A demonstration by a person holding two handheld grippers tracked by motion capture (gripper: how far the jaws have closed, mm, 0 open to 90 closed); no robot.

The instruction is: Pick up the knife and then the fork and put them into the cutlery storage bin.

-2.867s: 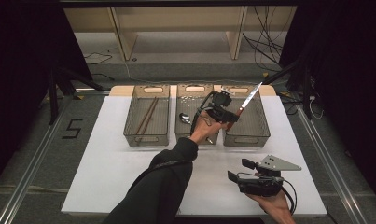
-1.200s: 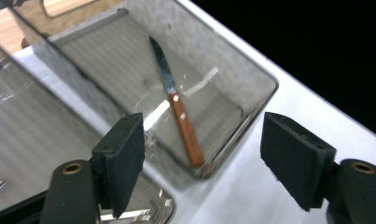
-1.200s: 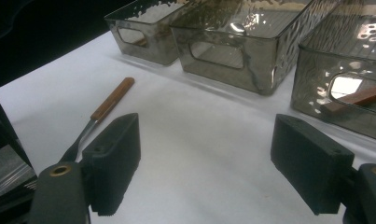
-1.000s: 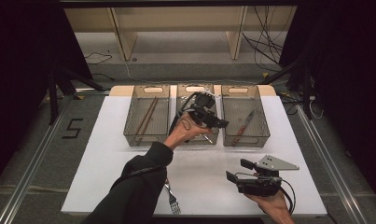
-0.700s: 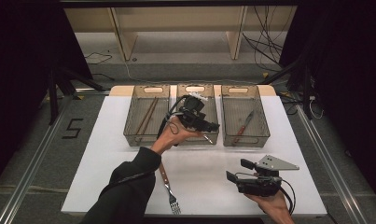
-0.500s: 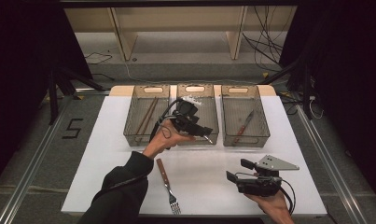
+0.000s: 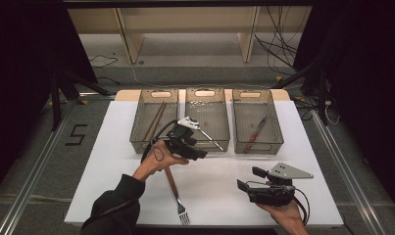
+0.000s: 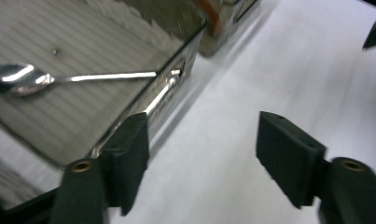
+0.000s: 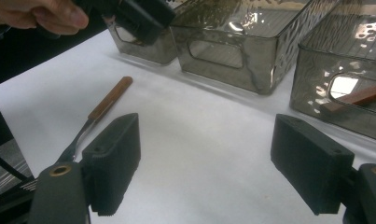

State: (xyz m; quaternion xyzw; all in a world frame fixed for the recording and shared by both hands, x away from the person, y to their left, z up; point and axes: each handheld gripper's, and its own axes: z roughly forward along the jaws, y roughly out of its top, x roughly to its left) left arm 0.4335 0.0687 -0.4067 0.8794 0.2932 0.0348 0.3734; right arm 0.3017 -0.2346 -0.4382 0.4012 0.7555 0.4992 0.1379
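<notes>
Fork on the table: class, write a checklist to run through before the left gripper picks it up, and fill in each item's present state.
1. Fork lies free on the table: ok.
2. Left gripper holds nothing; its jaws have just been closing: ok.
3. Left gripper stands over the fork: not ok, near the middle bin.
4. Right gripper is apart from the fork: ok.
5. Spoon lies in the middle bin: ok.
</notes>
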